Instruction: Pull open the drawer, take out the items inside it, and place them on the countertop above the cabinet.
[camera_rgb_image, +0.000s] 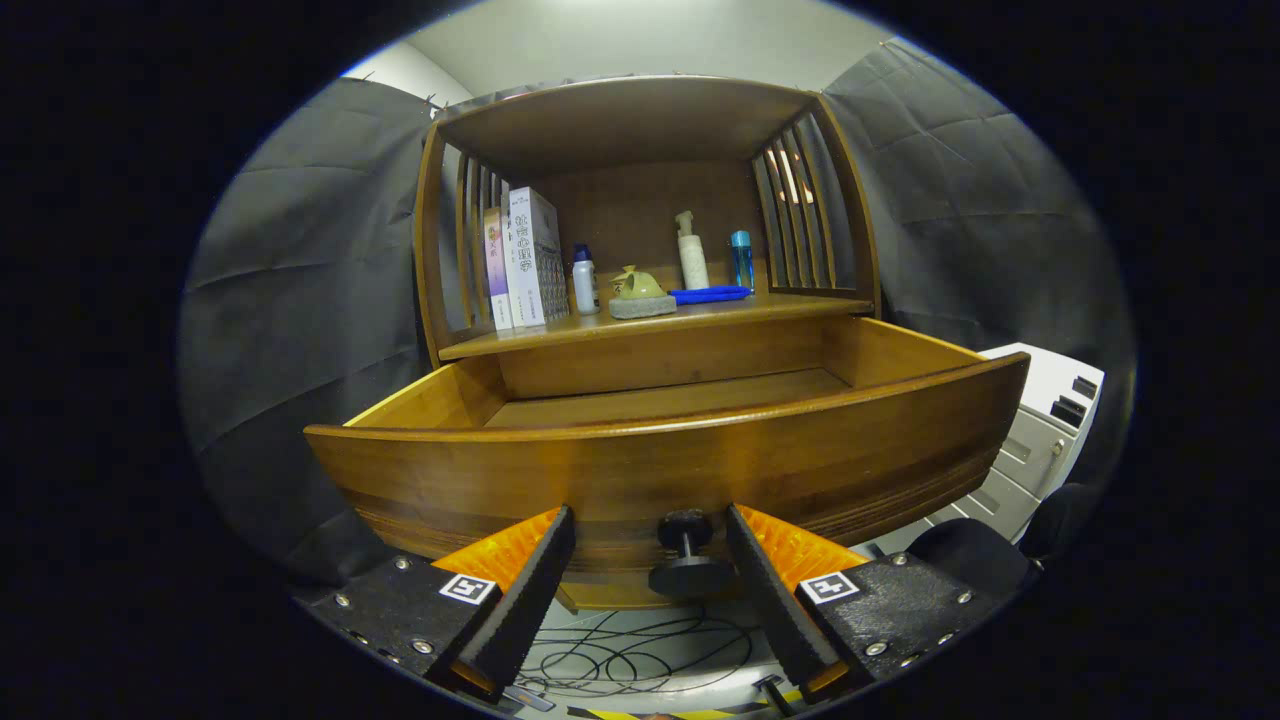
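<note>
hand-held gripper fingers apart, straddling knob, not pressing | drawer open | risk: contents unseen behind front, blind reach.

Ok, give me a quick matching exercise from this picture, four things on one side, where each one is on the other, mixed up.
Things:
1. drawer knob
2. books
3. blue tray
4. drawer

Places or states:
A. upright at the shelf's left end
B. between the open fingers of the gripper, untouched
C. pulled out below the shelf
D. flat, beside the pump bottle

Pairs: 1-B, 2-A, 3-D, 4-C.
</note>
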